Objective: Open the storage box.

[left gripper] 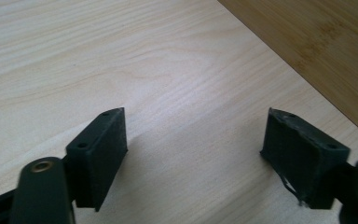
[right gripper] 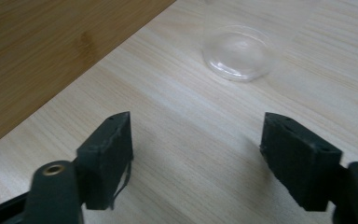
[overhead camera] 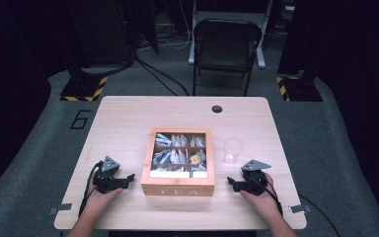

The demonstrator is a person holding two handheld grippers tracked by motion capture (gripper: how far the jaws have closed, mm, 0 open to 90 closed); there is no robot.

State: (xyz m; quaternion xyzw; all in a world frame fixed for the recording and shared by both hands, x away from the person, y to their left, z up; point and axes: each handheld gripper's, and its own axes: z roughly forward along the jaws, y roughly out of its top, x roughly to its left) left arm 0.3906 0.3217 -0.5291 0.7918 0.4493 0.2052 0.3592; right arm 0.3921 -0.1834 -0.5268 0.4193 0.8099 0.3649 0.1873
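High view: a pale wooden desk (overhead camera: 128,118) was recorded, with a wooden tea box (overhead camera: 177,183) set near its middle, lid open, and its compartments stocked with tea bags (overhead camera: 170,157). A clear plastic cup (overhead camera: 233,150) was noted upright just to the right of the box, apart from it. The left claw (overhead camera: 128,178) was held by a hand (overhead camera: 98,200) on the desk left of the box, near its front corner, jaws pointed toward it. The right claw (overhead camera: 231,182) was held by the other hand (overhead camera: 261,200) right of the box, jaws likewise turned inward.

Left gripper view: the left claw (left gripper: 193,140) was seen spread wide, nothing between the jaws, bare desk (left gripper: 121,70) beneath, the box side (left gripper: 317,42) at upper right.

Right gripper view: the right claw (right gripper: 196,140) was seen equally wide and empty, the box side (right gripper: 42,46) at upper left, the cup (right gripper: 237,52) ahead, untouched.

A folding chair (overhead camera: 225,47) was listed beyond the desk.
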